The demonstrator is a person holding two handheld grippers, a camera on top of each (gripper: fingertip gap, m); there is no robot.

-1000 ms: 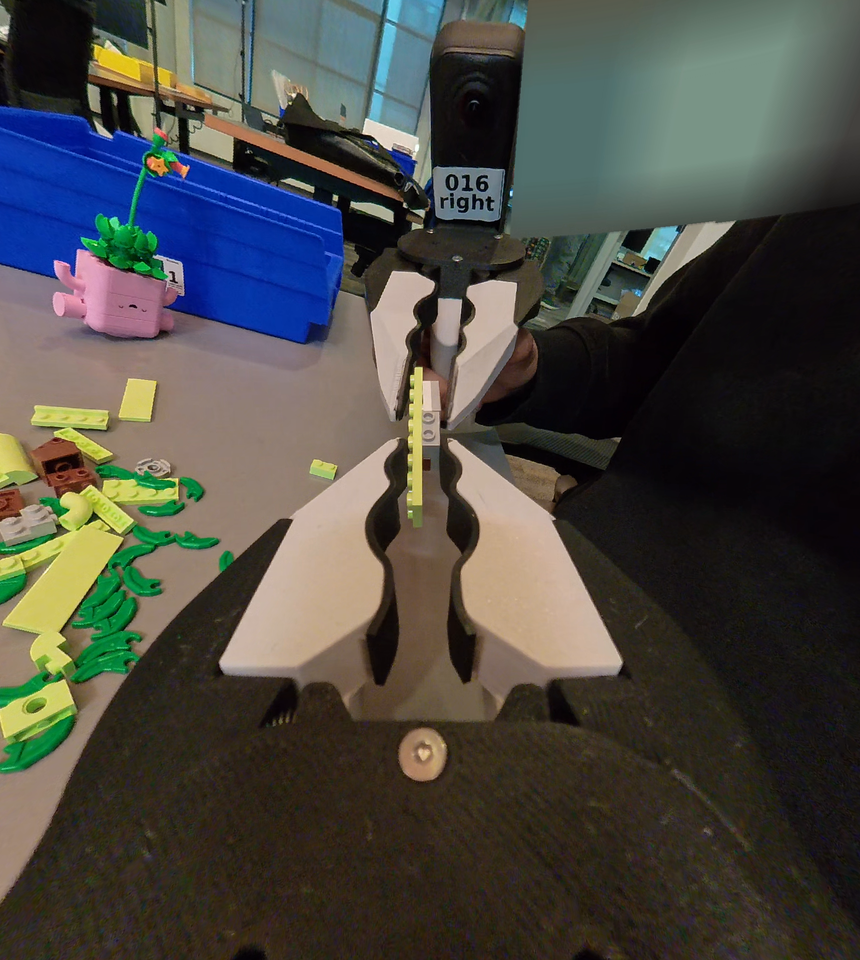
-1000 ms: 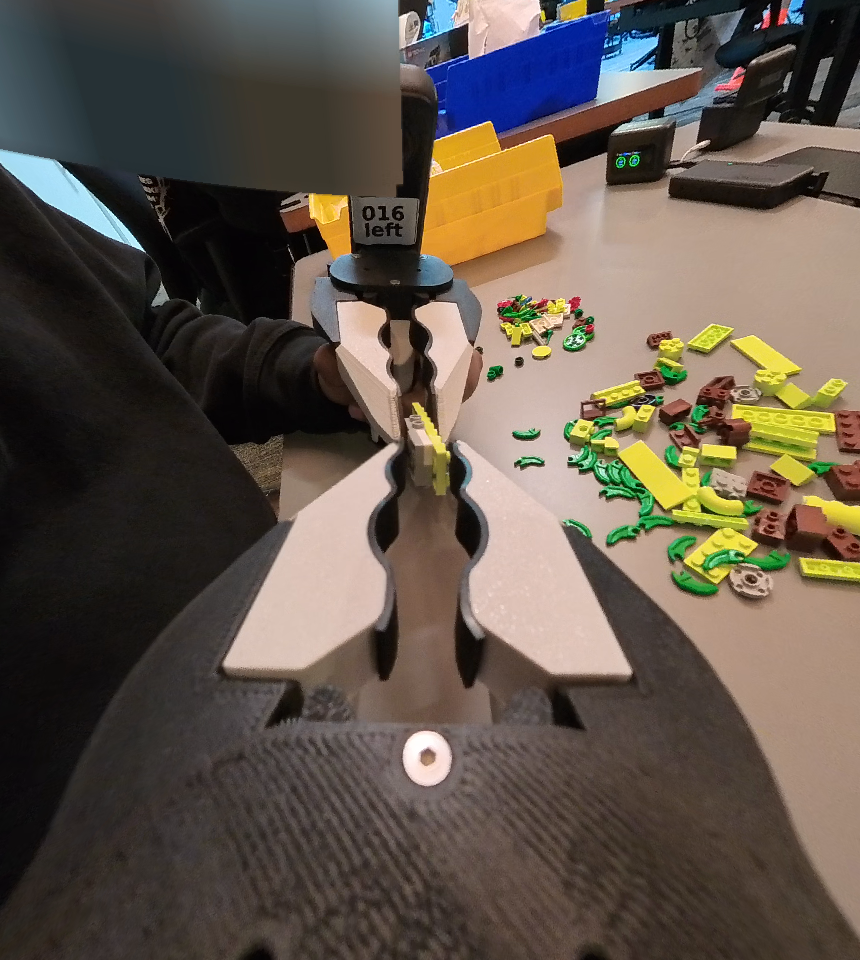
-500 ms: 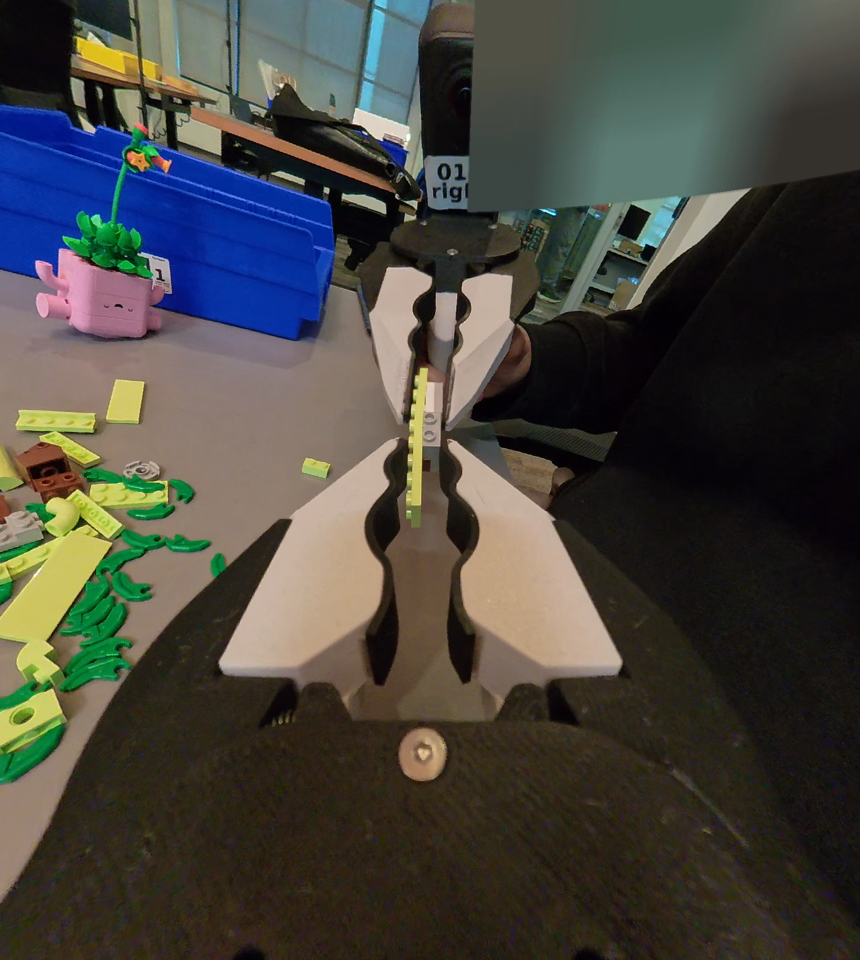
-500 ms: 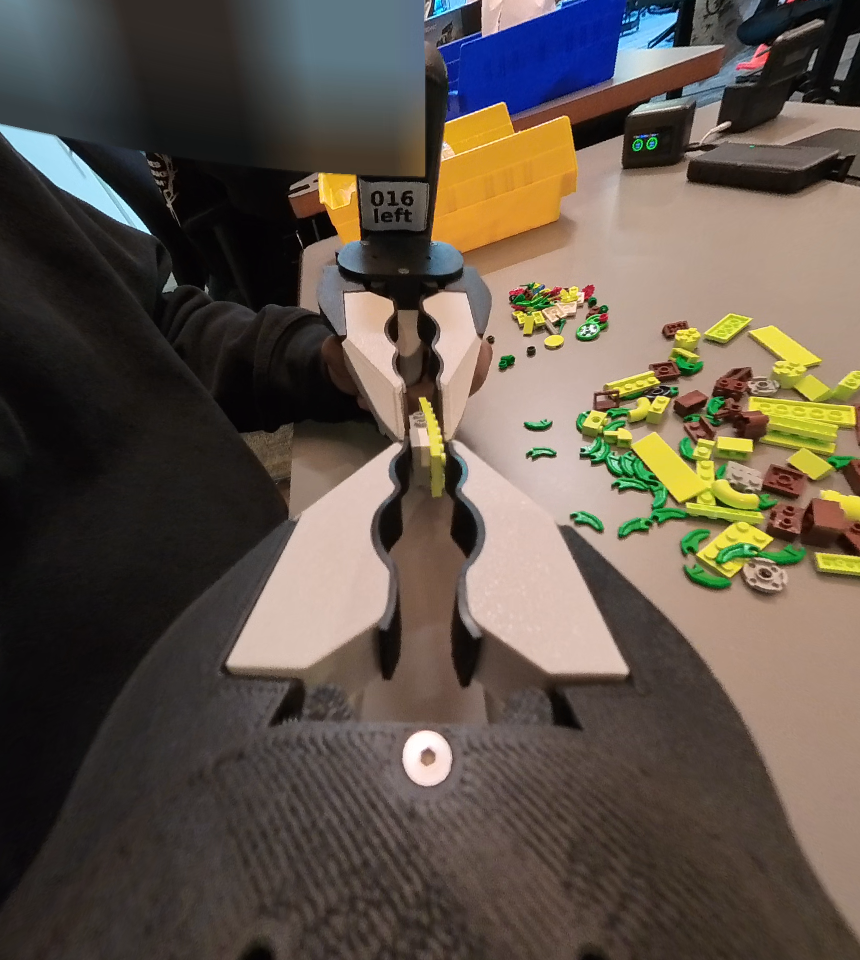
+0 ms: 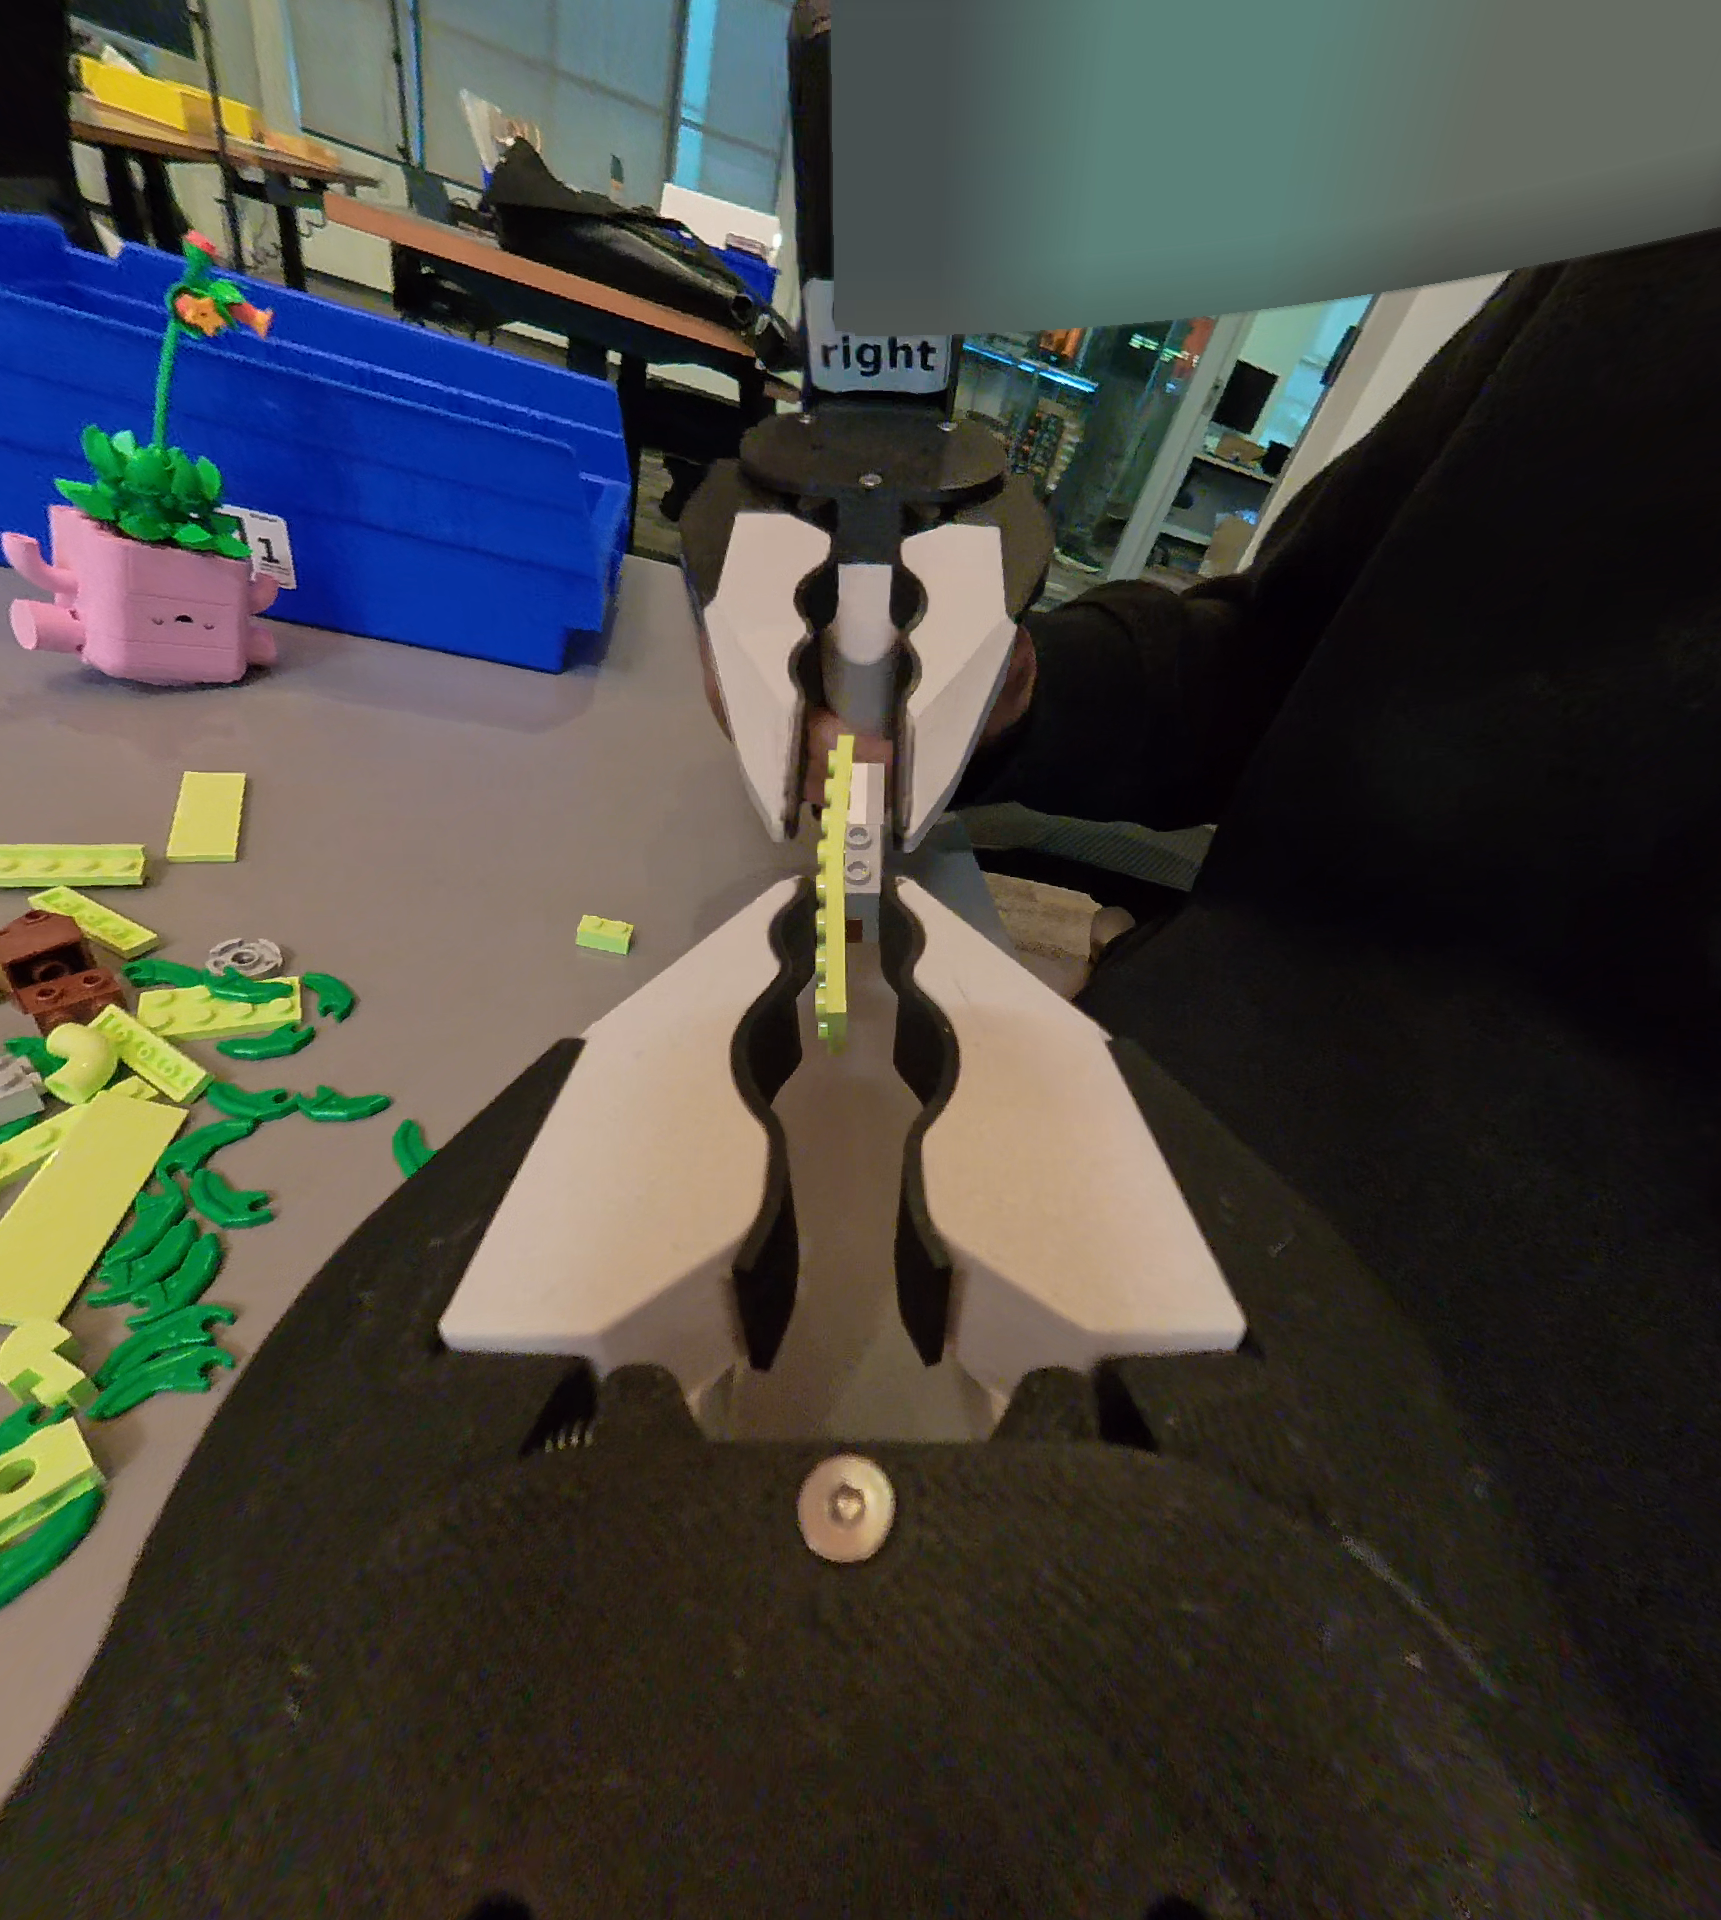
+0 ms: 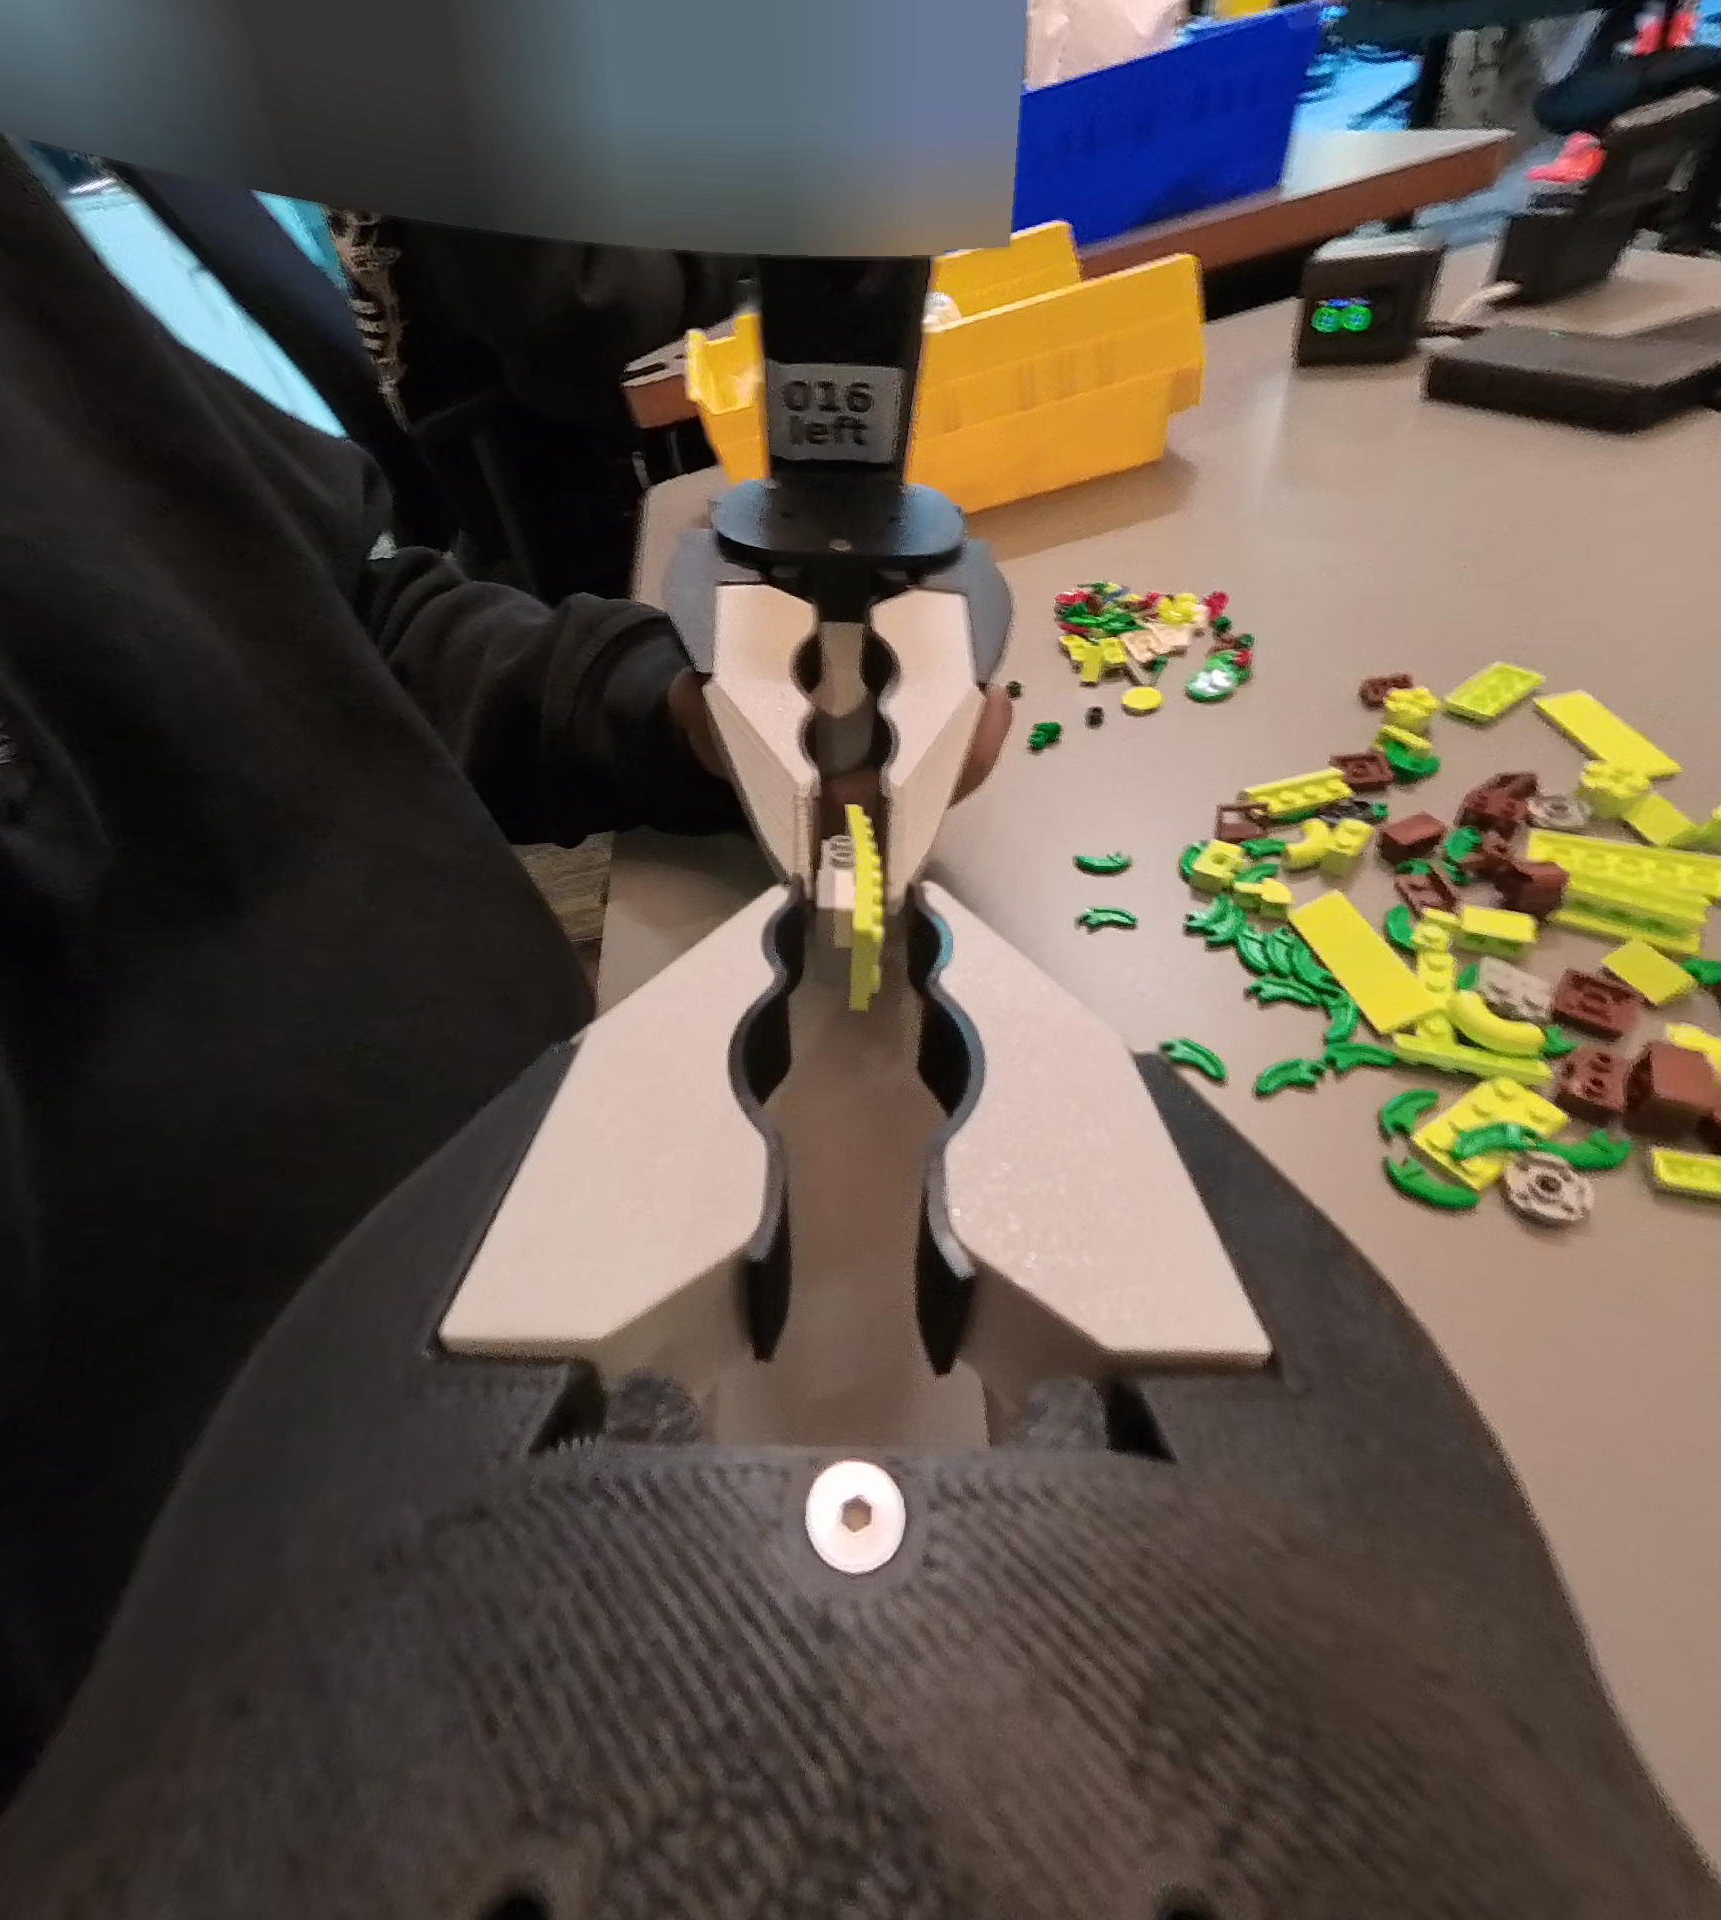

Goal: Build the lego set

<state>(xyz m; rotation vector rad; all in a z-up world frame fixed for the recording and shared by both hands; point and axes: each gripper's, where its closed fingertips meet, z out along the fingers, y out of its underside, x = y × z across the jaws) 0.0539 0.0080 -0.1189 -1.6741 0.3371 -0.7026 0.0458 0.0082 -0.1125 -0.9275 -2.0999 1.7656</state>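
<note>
Left wrist view: lime plate [image 5: 832,914] stands on edge between both tools, above the tabletop edge, long axis running along the fingers from one tool to the other, studs facing left.
Grey brick: grey brick [image 5: 862,847] sits against the plate's right face, near the far end.
Left tool: left tool [image 5: 840,899] is clenched on the plate's near end.
Right tool: right tool [image 5: 843,821] faces it tip to tip, clamped on the brick and plate.
Tabletop: grey tabletop [image 5: 440,790] carries loose pieces [image 5: 108,1122] at left.
Farther off: pink pot model [image 5: 144,582] before a blue bin [image 5: 368,457].
</note>
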